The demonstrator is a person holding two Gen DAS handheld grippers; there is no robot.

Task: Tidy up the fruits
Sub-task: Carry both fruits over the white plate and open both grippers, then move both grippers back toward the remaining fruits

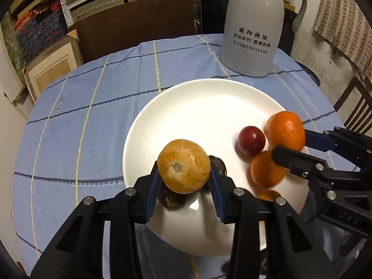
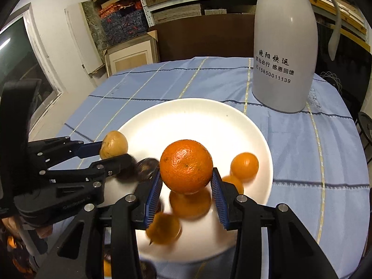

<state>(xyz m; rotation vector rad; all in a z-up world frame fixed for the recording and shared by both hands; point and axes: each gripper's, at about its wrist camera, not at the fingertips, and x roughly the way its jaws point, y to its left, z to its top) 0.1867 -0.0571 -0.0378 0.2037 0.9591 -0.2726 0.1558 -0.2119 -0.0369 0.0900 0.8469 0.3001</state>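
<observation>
My left gripper (image 1: 184, 179) is shut on a yellow-brown round fruit (image 1: 183, 165) and holds it above the near left part of a white plate (image 1: 197, 97). My right gripper (image 2: 187, 181) is shut on a large orange (image 2: 186, 165) above the same plate (image 2: 193, 111). In the left wrist view the right gripper (image 1: 290, 145) holds that orange (image 1: 286, 130) at the plate's right side. A dark red plum (image 1: 251, 140) and a small orange (image 1: 266, 171) lie on the plate. Blurred small oranges (image 2: 244, 166) and a dark fruit (image 2: 146, 169) show in the right wrist view.
A tall grey thermos jug (image 1: 252, 28) stands at the back right of the round table with its blue checked cloth (image 1: 81, 121). A dark chair back (image 1: 137, 30) and shelves stand behind the table. A wooden chair (image 1: 355, 102) is at the right.
</observation>
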